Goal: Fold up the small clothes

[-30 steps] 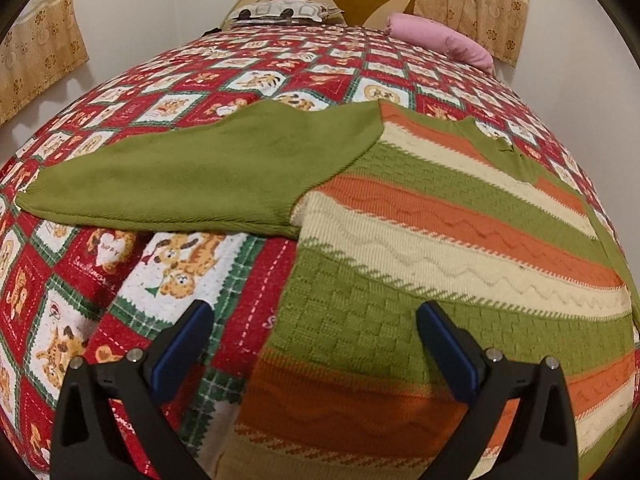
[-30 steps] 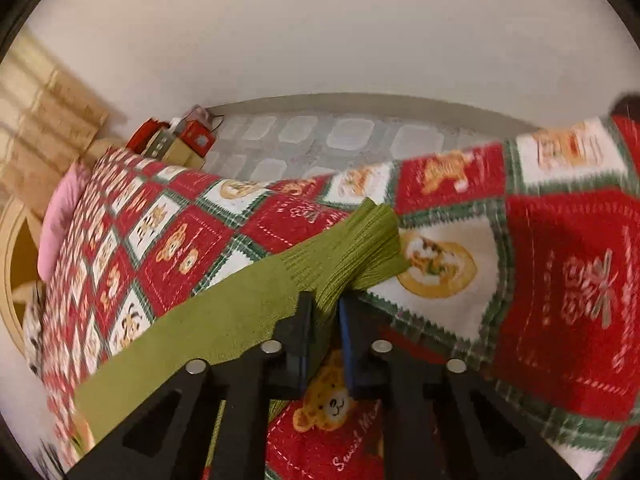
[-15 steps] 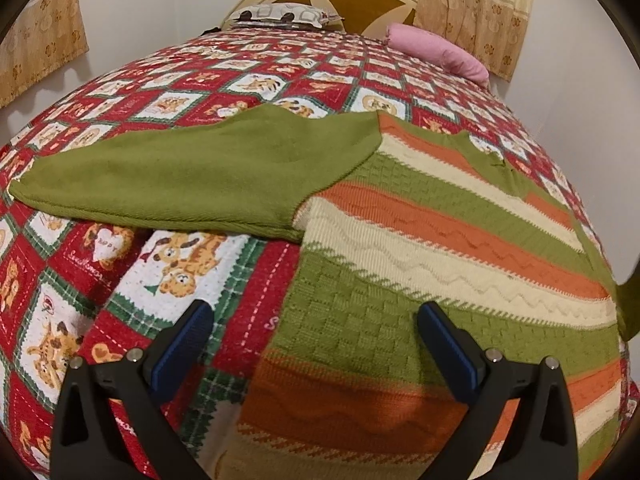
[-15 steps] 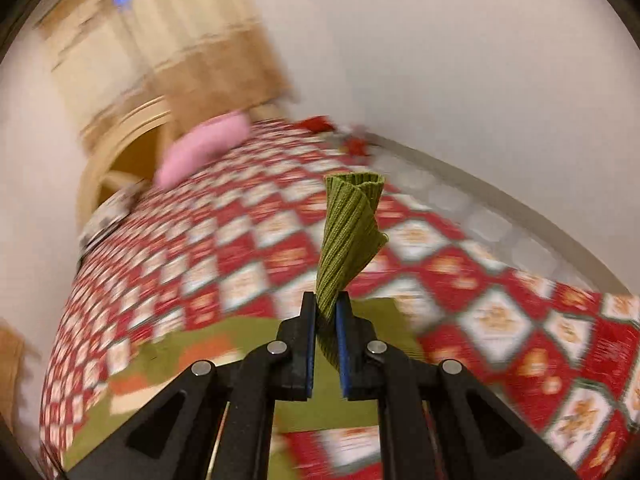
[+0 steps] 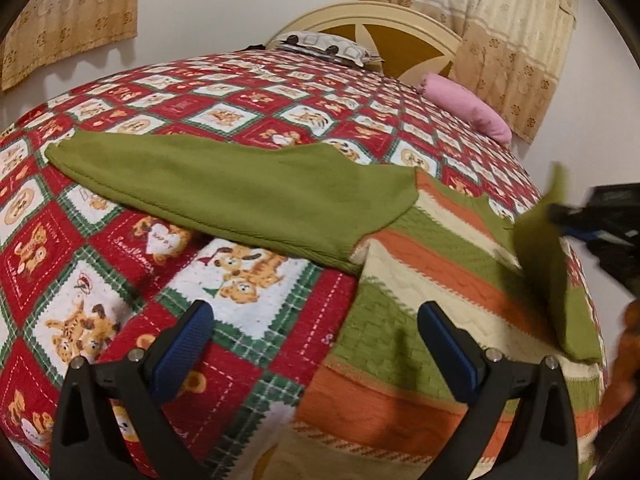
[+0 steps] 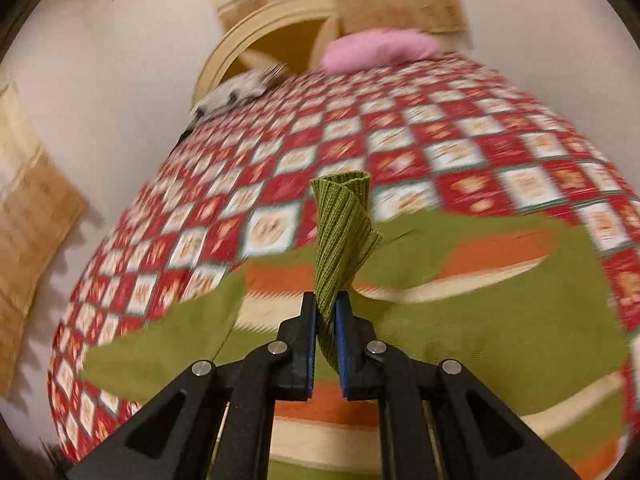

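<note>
A striped sweater [image 5: 432, 280] in green, orange and cream lies spread flat on the quilt [image 5: 248, 320], filling the 4 o'clock part of the left wrist view. Its plain green sleeve [image 5: 240, 192] stretches flat across the quilt toward 9 o'clock. The other sleeve is raised off the bed at 3 o'clock, its ribbed cuff [image 6: 340, 240] pinched between the blue pads [image 6: 311, 344] of the right gripper [image 6: 326, 320], whose jaws are clamped tight on the knit. The cuff stands up above the fingertips, curled over at the top, with the sweater's body blurred beneath it from 8 to 4 o'clock in the right wrist view.

The left gripper [image 5: 316, 344] hovers above the sweater's lower edge with its jaws spread wide, holding nothing; one finger is over the quilt, the other over the knit.

Farther out, a pink pillow [image 5: 468, 112] lies at 1 o'clock near the cream headboard [image 5: 384, 24], a patterned pillow [image 5: 324, 46] at 12 o'clock, and beige curtains [image 5: 504, 40] hang behind.
</note>
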Demonstrator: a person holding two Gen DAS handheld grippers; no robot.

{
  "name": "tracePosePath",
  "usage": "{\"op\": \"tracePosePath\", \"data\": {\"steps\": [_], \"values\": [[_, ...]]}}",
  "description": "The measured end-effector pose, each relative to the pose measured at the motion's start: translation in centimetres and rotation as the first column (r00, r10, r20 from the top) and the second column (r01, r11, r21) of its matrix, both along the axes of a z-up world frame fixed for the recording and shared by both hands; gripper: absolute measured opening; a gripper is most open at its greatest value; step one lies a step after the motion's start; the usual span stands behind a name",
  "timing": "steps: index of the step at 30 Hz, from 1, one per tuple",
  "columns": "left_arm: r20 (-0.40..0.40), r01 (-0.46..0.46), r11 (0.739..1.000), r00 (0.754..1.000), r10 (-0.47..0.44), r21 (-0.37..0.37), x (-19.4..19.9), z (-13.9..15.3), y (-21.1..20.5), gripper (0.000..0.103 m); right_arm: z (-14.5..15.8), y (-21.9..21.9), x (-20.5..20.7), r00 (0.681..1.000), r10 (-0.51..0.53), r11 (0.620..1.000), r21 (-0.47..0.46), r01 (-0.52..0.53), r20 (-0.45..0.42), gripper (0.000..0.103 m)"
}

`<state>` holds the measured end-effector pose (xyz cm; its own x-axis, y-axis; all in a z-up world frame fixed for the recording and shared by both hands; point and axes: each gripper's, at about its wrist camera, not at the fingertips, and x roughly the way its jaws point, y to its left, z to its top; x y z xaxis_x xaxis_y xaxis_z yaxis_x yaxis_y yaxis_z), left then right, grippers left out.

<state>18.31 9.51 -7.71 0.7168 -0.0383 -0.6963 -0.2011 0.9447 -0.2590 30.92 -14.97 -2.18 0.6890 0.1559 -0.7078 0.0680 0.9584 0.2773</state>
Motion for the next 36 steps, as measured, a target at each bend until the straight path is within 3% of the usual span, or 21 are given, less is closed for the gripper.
{"op": "tracePosePath", "data": {"steps": [7,9,11,14,17,20,25,29,32,36], "values": [[-0.009,0.002,1.0,1.0,-0.002,-0.024,0.2,-0.3,0.4,0.103,-5.3,4.4,1.8,0.993,0.094,0.995,0.02,-0.093,-0.066,0.009],[-0.017,0.005,0.999,1.0,-0.005,-0.032,0.4,-0.4,0.4,0.103,-6.1,4.7,2.2,0.986,0.149,0.987,0.069,-0.144,-0.076,0.014],[-0.021,0.006,0.999,1.0,-0.007,-0.043,0.5,-0.5,0.5,0.103,-6.4,4.8,2.3,0.975,0.209,0.972,0.122,-0.199,-0.072,0.031],[-0.03,0.008,0.999,1.0,-0.01,-0.05,0.6,-0.7,0.7,0.103,-5.6,4.2,1.7,0.961,0.276,0.932,0.247,-0.263,-0.017,0.033],[-0.03,0.015,0.999,0.999,-0.017,-0.04,0.6,-0.7,0.4,0.103,-4.4,3.4,0.9,0.974,0.228,0.953,0.201,-0.226,0.01,0.033],[-0.032,0.023,0.999,0.999,-0.023,-0.024,0.7,-0.7,0.1,0.103,-4.7,2.7,0.9,0.989,0.15,0.982,0.119,-0.148,-0.015,0.033],[-0.034,0.017,1.0,0.999,-0.018,-0.019,0.7,-0.7,0.1,0.103,-7.3,5.5,1.8,0.966,0.245,0.961,0.151,-0.231,-0.082,0.033],[-0.037,0.011,1.0,0.999,-0.012,-0.026,0.7,-0.8,0.3,0.103,-7.0,7.1,0.9,0.949,0.306,0.95,0.098,-0.298,-0.073,0.034],[-0.04,0.014,1.0,0.999,-0.015,-0.015,0.8,-0.8,0.1,0.103,-5.2,4.9,-0.4,0.96,0.279,0.958,0.078,-0.276,-0.035,0.032],[-0.044,0.017,1.0,0.999,-0.018,-0.009,0.8,-0.8,0.0,0.103,-2.6,-1.7,-2.0,0.994,0.108,0.992,-0.072,-0.106,0.03,0.032]]}}
